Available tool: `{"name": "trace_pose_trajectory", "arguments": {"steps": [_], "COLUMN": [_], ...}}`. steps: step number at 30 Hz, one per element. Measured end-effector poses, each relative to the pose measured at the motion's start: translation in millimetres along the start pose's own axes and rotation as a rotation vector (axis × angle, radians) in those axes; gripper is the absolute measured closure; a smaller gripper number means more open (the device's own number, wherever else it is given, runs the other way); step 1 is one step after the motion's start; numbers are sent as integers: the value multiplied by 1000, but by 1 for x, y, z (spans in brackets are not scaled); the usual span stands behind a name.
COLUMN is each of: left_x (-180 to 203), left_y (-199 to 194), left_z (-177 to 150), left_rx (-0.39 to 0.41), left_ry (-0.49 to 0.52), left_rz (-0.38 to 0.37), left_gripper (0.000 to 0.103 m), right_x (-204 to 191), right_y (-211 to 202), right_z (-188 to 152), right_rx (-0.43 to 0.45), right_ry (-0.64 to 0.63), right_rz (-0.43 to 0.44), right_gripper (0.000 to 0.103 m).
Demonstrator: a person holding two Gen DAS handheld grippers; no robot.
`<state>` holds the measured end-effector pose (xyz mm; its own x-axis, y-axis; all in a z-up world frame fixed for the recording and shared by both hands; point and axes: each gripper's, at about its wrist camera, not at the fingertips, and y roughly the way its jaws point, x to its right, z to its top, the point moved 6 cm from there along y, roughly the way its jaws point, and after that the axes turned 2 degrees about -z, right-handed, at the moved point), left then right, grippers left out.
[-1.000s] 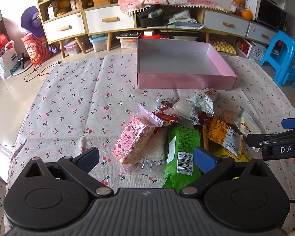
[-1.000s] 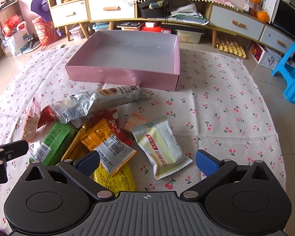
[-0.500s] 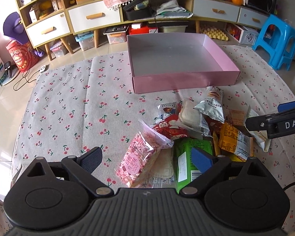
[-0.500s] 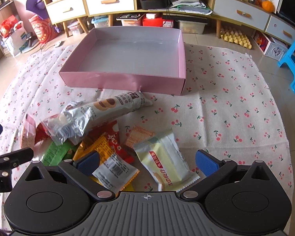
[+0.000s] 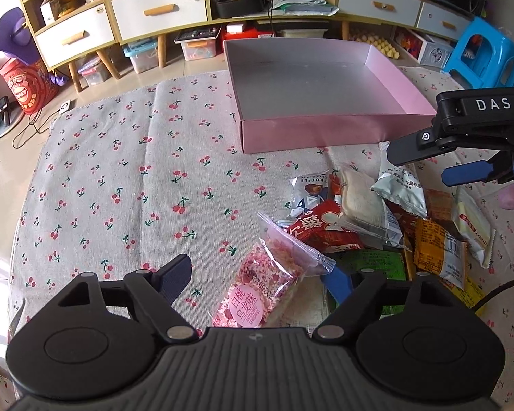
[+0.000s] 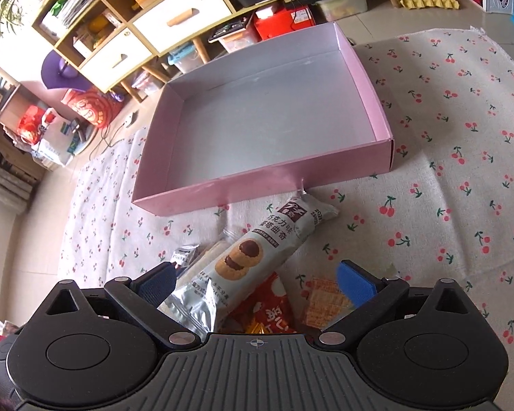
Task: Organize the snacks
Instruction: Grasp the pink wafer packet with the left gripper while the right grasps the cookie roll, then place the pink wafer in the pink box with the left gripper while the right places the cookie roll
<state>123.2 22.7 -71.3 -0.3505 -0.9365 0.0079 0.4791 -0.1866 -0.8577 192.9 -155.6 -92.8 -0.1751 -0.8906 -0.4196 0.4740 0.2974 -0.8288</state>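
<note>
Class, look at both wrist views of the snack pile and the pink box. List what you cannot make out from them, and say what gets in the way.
- Left wrist view: the green packet is largely covered by the left gripper and other snacks.
- Right wrist view: the red packet is cut off by the right gripper.
- Right wrist view: the cookie packet hides the snacks beneath it.
- Both views: the small print on the wrappers is too small to read.

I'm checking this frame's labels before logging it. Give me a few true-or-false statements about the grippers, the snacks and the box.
1. The pink box has snacks in it. False: nothing lies inside it.
2. The right gripper is open over the silver cookie pack. True.
3. The left gripper is shut on the pink snack bag. False: its jaws are open around the bag.
4. The snacks lie on a cherry-print cloth. True.
</note>
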Motion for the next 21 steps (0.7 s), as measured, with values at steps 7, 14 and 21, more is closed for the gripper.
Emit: {"name": "trace_pose_trajectory", "arguments": {"steps": [7,14,21], "left_x": [-4,-6,-9], "left_y": [2,2,-2], "left_z": [2,1,2], "left_rx": [-16,-20,7], "left_ry": [-34,-30,-26], "left_rz": [-17,-13,12], "left_gripper": [39,52,59], "right_x": [-2,-7,-5], "right_y": [16,19,14], "right_z": [1,-7,-9], "right_rx": [-10,-19,-12], "right_ry": [27,-35,-42], "right_rz": [0,-50,-62], "right_gripper": [11,30,52]}}
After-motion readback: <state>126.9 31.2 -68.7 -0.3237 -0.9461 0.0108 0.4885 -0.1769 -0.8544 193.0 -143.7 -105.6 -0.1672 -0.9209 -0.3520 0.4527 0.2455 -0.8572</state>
